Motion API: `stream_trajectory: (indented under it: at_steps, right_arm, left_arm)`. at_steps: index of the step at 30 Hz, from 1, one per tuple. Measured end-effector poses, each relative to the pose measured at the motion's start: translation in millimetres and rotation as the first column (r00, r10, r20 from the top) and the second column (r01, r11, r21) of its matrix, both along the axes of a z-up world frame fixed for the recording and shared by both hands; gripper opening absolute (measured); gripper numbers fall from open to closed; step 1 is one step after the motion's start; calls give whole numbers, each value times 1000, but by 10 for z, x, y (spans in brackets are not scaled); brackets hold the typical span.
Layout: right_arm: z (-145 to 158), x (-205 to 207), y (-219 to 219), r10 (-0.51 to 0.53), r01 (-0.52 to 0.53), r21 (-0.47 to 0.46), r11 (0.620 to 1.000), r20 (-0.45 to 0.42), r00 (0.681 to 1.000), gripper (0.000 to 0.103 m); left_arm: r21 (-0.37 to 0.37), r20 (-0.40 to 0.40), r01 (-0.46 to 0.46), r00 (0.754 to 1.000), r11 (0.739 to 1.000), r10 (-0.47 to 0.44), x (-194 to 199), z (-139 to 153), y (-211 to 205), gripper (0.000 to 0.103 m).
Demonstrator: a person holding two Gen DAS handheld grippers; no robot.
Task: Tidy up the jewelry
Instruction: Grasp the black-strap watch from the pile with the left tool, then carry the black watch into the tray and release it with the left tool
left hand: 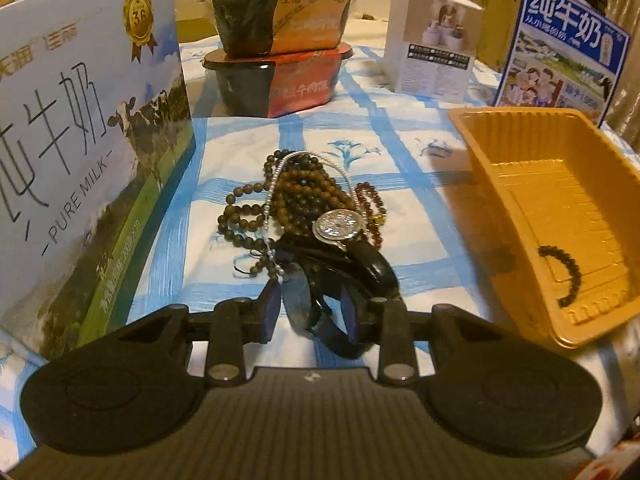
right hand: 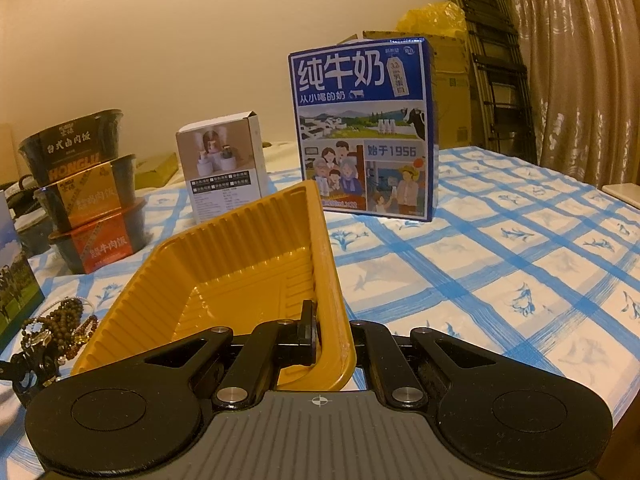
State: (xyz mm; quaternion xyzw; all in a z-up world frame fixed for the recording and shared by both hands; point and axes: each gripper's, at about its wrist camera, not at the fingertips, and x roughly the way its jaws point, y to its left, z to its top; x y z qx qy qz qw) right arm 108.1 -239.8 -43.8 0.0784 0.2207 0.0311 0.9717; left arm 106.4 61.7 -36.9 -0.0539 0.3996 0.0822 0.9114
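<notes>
A tangled jewelry pile (left hand: 296, 196) lies on the blue checked cloth: brown bead strings, a silver chain, a red bead bracelet (left hand: 372, 200) and a silver-faced watch (left hand: 340, 224) with a black strap. My left gripper (left hand: 310, 312) is open at the pile's near end, its blue pads on either side of the strap and a grey pendant (left hand: 296, 300). The yellow tray (left hand: 560, 200) to the right holds a dark bead bracelet (left hand: 562, 276). My right gripper (right hand: 324, 320) is shut on the wall of the tray (right hand: 240, 264), which is tilted up. The jewelry pile (right hand: 60, 328) also shows in the right wrist view, left of the tray.
A large milk box (left hand: 88, 140) stands close on the left. Stacked food bowls (left hand: 280, 40), a small white box (left hand: 432, 48) and a blue milk carton (right hand: 360, 128) line the back. A folded ladder (right hand: 496, 80) and a curtain (right hand: 580, 60) stand beyond the table.
</notes>
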Motion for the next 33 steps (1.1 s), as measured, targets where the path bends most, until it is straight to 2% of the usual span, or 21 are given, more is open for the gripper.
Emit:
stream_trajectory:
  at_steps: [7, 8, 12, 18, 25, 30, 33]
  right_arm:
    - [-10, 6, -5, 0, 0, 1, 1000, -2, 1000, 5]
    - [-13, 12, -6, -1, 1, 2, 1000, -4, 1000, 5]
    - [-20, 17, -7, 0, 0, 2, 1000, -6, 1000, 5]
    - [-14, 16, -5, 0, 0, 3, 1000, -6, 1000, 5]
    - [-15, 13, -7, 0, 0, 3, 1000, -5, 1000, 5]
    - [1, 15, 11, 4, -4, -1, 1000, -2, 1000, 5]
    - [7, 15, 16, 5, -5, -1, 1000, -1, 1000, 5]
  left_arm:
    - [22, -34, -3, 999, 1000, 4, 109, -95, 13, 29]
    - [24, -36, -1, 999, 1000, 2, 114, -101, 17, 27]
    - [40, -24, 14, 1000, 999, -13, 97, -90, 9, 11]
    - [64, -5, 30, 1000, 997, -30, 32, -39, 59, 9]
    - [58, 50, 44, 998, 997, -47, -64, 227, 73, 8]
    - [21, 101, 103, 989, 994, -104, -68, 434, -105, 8]
    - [-5, 127, 170, 978, 985, -168, -25, 525, -309, 8]
